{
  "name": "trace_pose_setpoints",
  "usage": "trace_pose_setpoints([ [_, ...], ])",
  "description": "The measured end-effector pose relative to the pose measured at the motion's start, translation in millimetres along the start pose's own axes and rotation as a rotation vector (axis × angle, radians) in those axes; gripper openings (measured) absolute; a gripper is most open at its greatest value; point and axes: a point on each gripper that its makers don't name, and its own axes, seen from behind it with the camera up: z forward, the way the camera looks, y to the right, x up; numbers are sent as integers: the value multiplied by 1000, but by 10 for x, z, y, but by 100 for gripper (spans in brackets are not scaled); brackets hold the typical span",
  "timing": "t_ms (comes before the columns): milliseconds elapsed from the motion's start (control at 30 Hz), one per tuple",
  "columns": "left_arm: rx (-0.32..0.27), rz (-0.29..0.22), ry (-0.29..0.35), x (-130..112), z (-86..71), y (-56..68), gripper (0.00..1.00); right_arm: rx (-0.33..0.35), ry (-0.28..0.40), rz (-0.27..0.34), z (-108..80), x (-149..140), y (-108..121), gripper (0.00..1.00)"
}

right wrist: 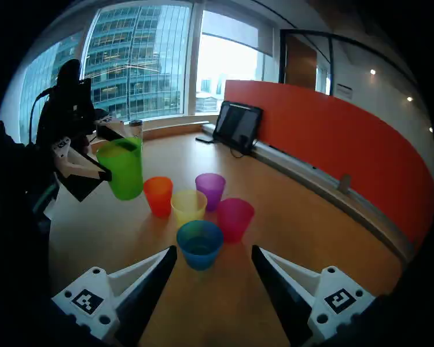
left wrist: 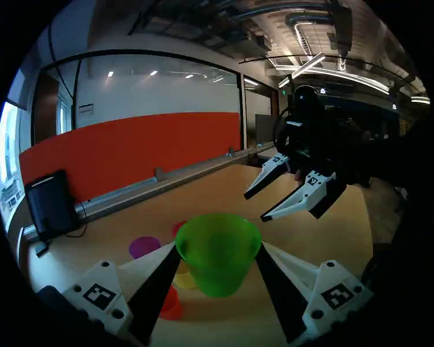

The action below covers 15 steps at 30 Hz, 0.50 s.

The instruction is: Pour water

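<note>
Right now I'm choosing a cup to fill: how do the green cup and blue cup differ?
The green cup is held off the table between the left gripper's fingers; the blue cup stands on it, ungripped. The green cup is green, the blue cup blue. Both are translucent tumblers.

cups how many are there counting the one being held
6. green cup, held in the left gripper; on the table: orange cup, yellow cup, purple cup and pink cup clustered, blue cup just in front. No others seem hidden.
</note>
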Motion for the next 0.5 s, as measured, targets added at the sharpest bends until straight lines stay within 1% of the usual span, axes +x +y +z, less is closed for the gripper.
trace_pose_setpoints([
  [100,6,-4,17,33,-30,-26,87,8,-12,0,60,-43,-11,100],
  [400,44,-23,44,90,-68,-202,87,45,-51,2,258,-196,-88,100],
  [500,53,-24,53,104,-83,-241,87,55,-66,3,331,-253,-105,100],
])
